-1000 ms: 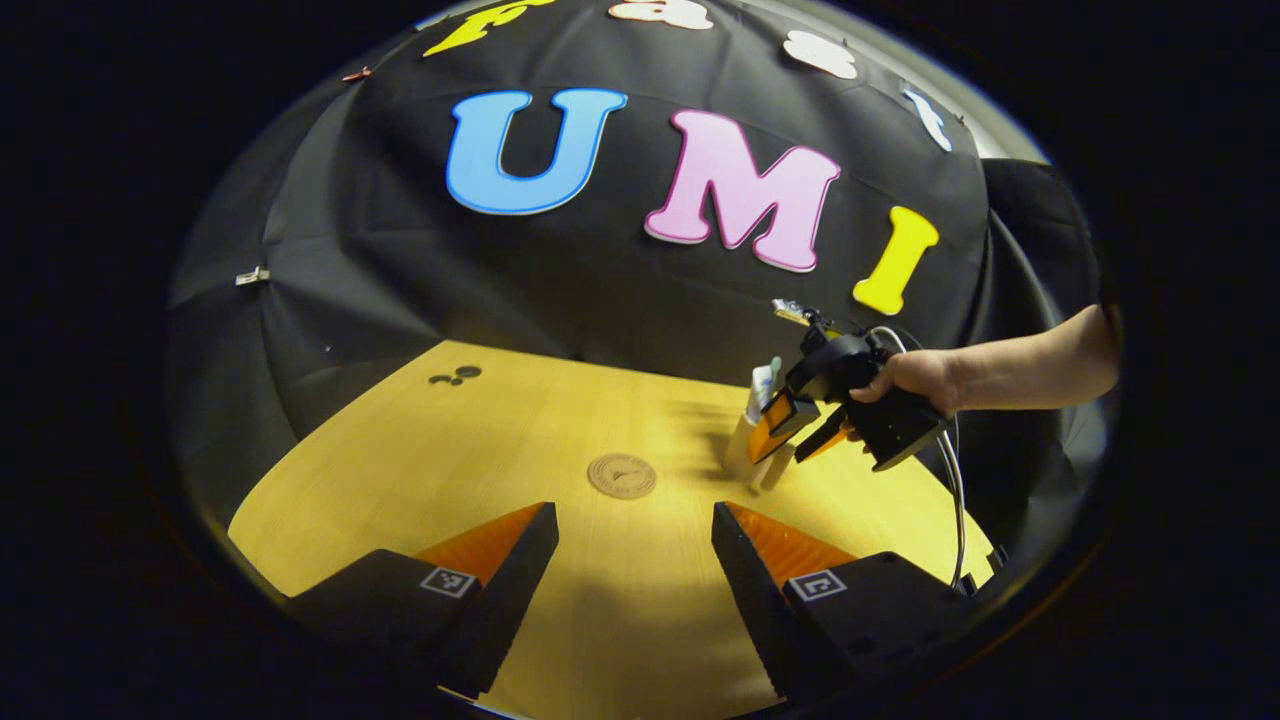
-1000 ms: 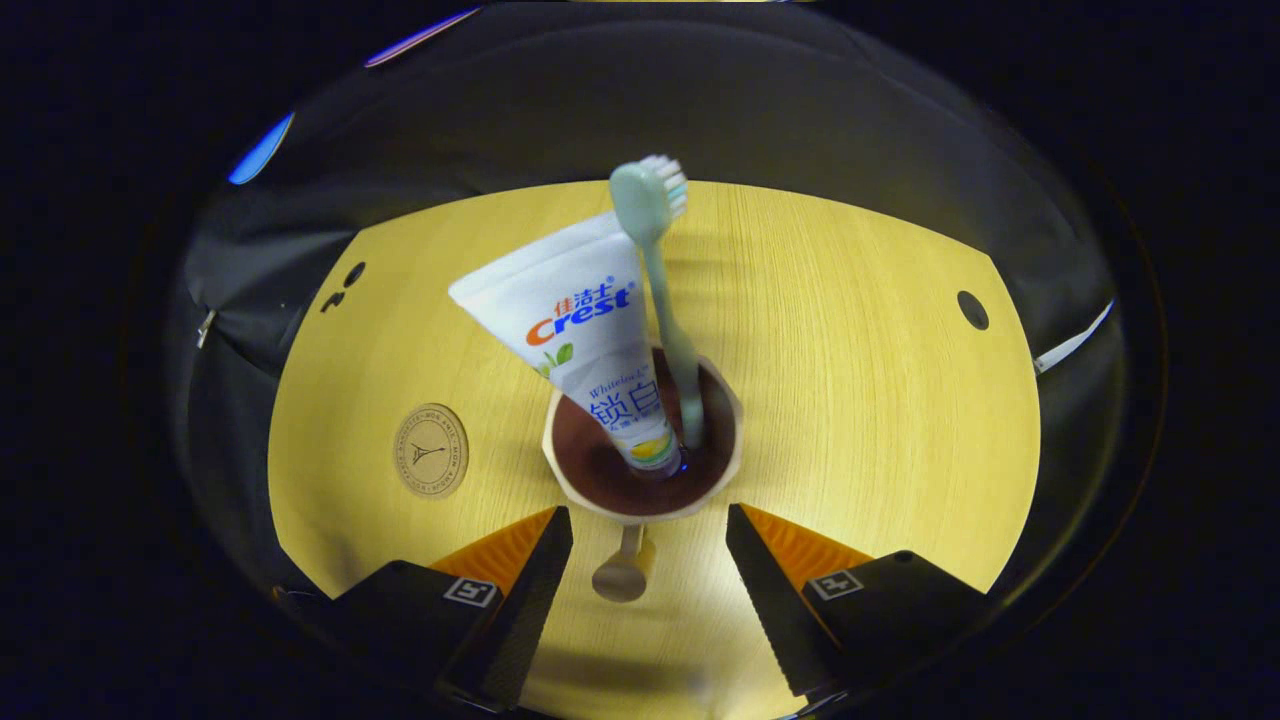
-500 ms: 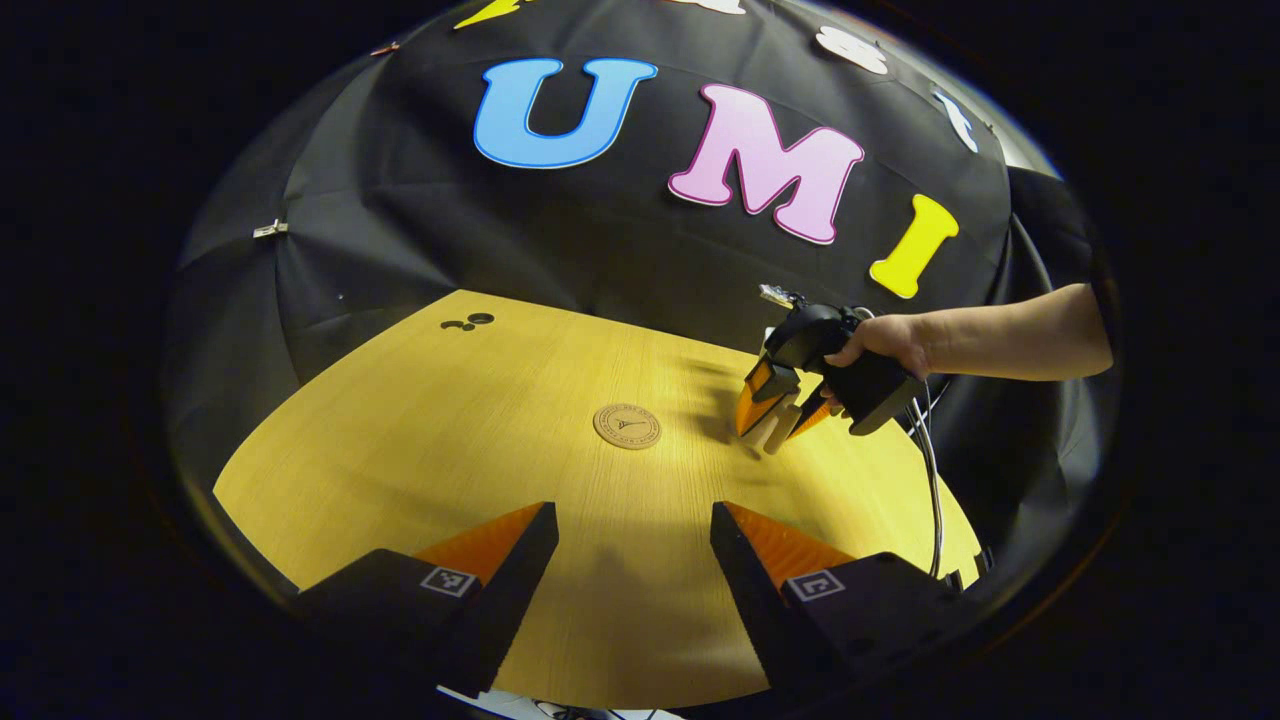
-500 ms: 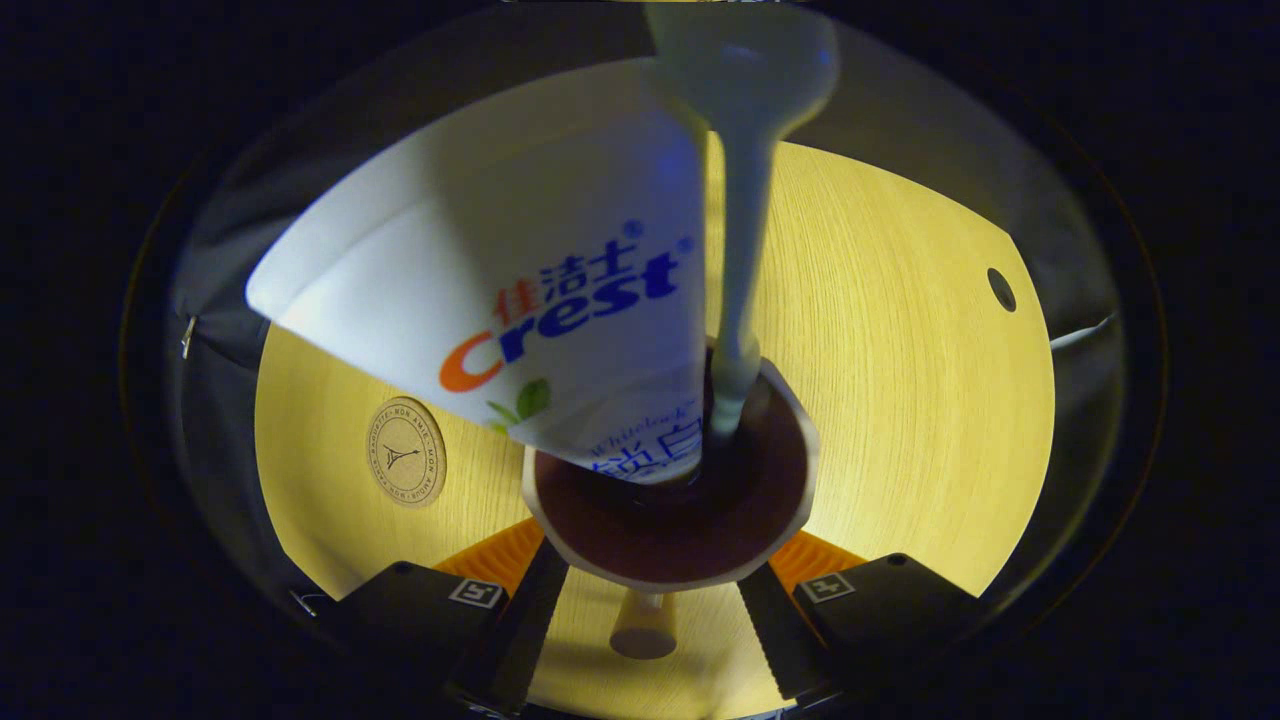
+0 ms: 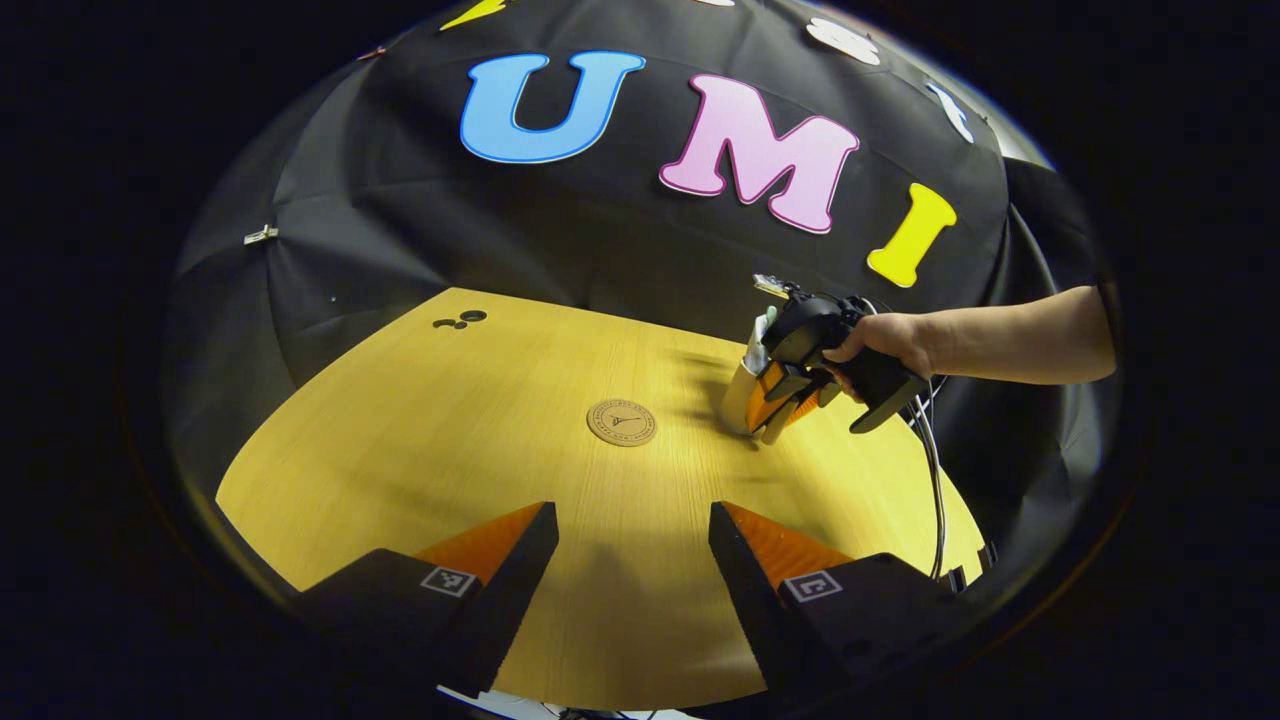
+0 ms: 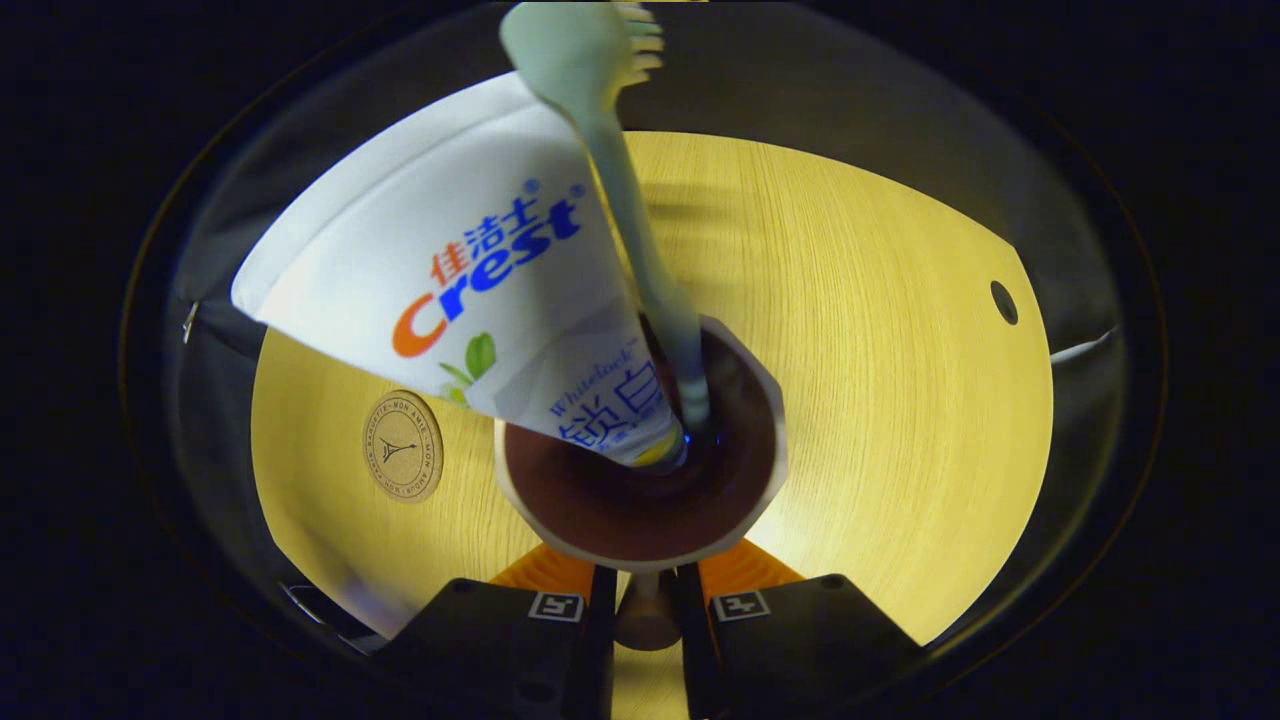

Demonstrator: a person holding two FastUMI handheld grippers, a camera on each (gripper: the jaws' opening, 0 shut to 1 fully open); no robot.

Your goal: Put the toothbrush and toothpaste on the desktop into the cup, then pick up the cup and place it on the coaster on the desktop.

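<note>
Right gripper pinches the cup's handle, seemingly firmly; left gripper waits, fingers apart. Cup sits right of the coaster. Toothpaste and toothbrush lean tall, so a jerky lift could tip them out.

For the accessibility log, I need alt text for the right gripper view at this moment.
The right gripper has its fingers closed on the handle of a cup standing on a wooden table. A toothpaste tube and a toothbrush stand leaning in the cup. A round coaster lies bare on the table, apart from the cup.
</note>
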